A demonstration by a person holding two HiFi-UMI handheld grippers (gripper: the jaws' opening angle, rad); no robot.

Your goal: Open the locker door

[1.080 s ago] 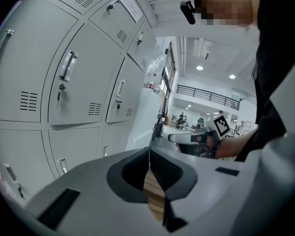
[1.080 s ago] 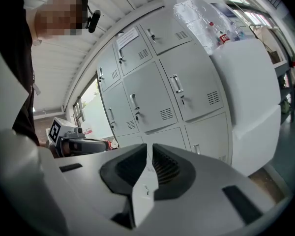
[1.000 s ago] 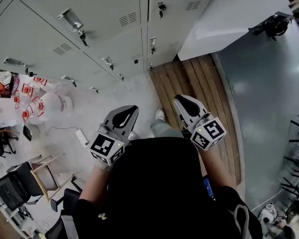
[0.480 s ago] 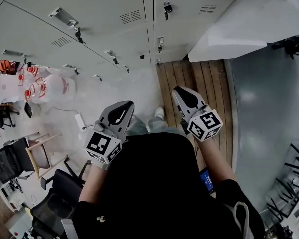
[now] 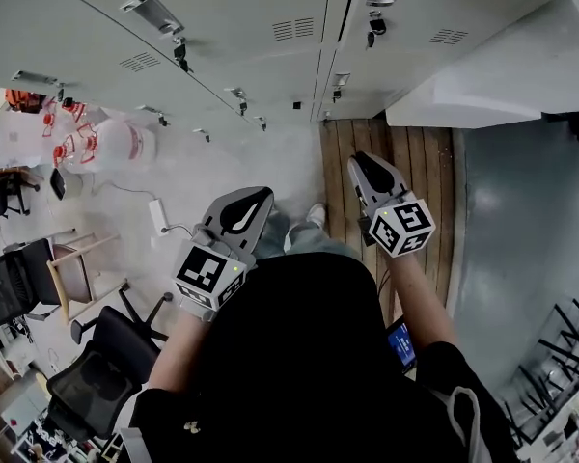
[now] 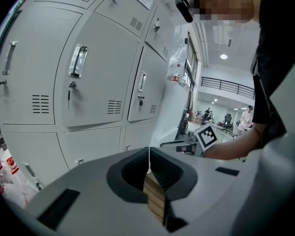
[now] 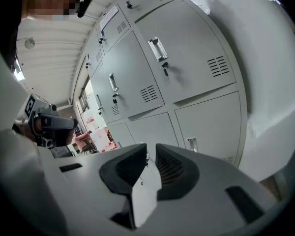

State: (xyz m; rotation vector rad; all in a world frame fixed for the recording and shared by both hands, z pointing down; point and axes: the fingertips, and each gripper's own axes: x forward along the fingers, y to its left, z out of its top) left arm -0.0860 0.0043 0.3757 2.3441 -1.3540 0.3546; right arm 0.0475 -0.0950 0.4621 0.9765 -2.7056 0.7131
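Note:
Grey locker doors [image 5: 241, 27] fill the top of the head view, each with a metal handle [image 5: 152, 12] and a key lock. My left gripper [image 5: 254, 201] and right gripper [image 5: 362, 165] are held close in front of the person's body, well short of the lockers, pointing toward them. In the left gripper view the left gripper [image 6: 149, 154] has its jaws together and empty, facing a door with a handle [image 6: 77, 60]. The right gripper [image 7: 148, 157] is also shut on nothing, with a handled door [image 7: 157, 48] ahead of it.
White bags with red print [image 5: 106, 145] lie by the lockers at left. A wooden stool [image 5: 77, 270] and black office chairs [image 5: 101, 379] stand at lower left. A strip of wood flooring [image 5: 410, 177] and a large white panel [image 5: 507, 75] are at right.
The head view has swung, so the lockers now sit closer along the top. Both grippers have shifted a little and stay shut, away from the doors.

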